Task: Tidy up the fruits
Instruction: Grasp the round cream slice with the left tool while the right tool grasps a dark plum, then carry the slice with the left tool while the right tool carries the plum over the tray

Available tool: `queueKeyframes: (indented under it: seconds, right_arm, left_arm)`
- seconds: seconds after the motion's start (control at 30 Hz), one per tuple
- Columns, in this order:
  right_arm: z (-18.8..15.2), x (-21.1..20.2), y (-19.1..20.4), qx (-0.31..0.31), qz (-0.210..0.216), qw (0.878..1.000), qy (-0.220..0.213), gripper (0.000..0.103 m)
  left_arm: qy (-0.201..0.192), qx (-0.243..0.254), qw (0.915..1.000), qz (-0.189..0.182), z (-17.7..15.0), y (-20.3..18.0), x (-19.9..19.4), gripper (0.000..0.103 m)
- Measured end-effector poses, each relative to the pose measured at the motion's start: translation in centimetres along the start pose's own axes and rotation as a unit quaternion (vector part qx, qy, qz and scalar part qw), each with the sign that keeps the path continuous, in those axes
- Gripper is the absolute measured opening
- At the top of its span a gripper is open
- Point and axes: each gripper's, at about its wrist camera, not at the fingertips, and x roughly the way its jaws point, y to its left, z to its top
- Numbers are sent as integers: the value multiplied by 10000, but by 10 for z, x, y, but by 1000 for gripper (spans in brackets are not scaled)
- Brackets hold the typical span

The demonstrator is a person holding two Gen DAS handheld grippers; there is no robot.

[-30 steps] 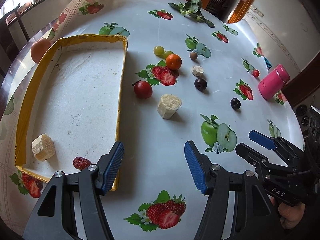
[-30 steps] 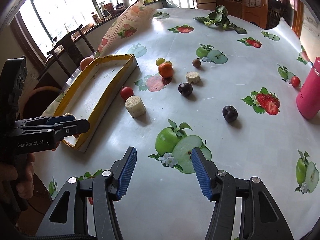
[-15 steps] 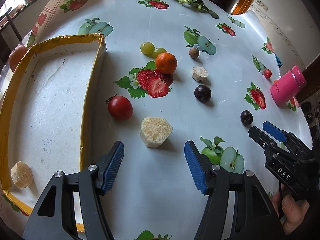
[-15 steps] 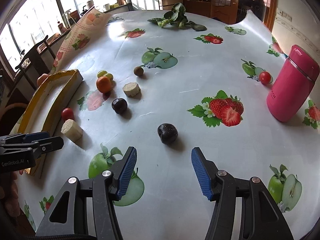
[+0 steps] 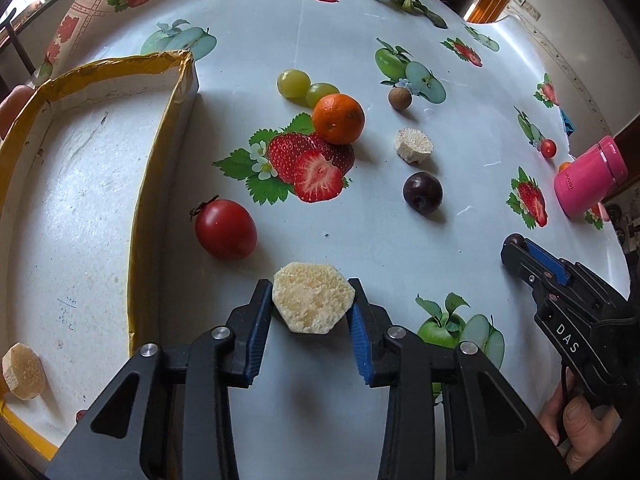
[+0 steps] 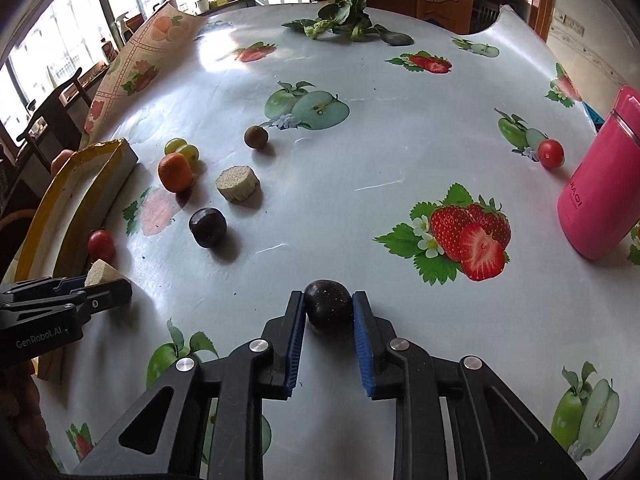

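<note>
Fruits lie scattered over the printed tablecloth (image 5: 400, 12), and both grippers are down among them, held low and nearly level with the table. The left gripper (image 5: 312, 312) has its blue pads pressed against either side of a pale, hexagon-cut chunk (image 5: 313, 303), gripping it just beside the yellow-rimmed tray (image 5: 144, 216). The right gripper (image 6: 328, 312) is closed around a dark plum (image 6: 328, 306) near the table's front edge; its pads touch the plum on both sides.

From the left wrist view, a red tomato (image 5: 225, 229) sits close to the tray wall, with an orange (image 5: 338, 118), two green grapes (image 5: 294, 83), a small brown fruit (image 5: 399, 98), a second pale chunk (image 5: 413, 145) and another dark plum (image 5: 422, 192) farther out. Only this view looks inside the tray, where one more pale chunk (image 5: 23, 365) rests on the white floor near the front corner. It also catches the bare fingers (image 5: 576, 420) of the hand holding the right gripper.

The right wrist view shows the tray only edge-on, but it takes in the pink flask (image 6: 600, 184) standing upright at full height, a small red tomato (image 6: 550, 153) just beside it, and leafy greens (image 6: 344, 16) at the far side of the table.
</note>
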Motion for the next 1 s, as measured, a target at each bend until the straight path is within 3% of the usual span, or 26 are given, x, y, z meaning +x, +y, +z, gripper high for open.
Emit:
queueKeyframes:
  seconds: [0.47, 1.0]
  right_arm:
    - [-16, -57, 44, 16, 892, 9958, -203, 23]
    - [-28, -80, 100, -510, 1197, 9913, -217, 23]
  left_arm:
    - [-389, 204, 9990, 97, -30, 10, -59, 34]
    - [-603, -3, 9980, 181, -50, 40, -88, 34]
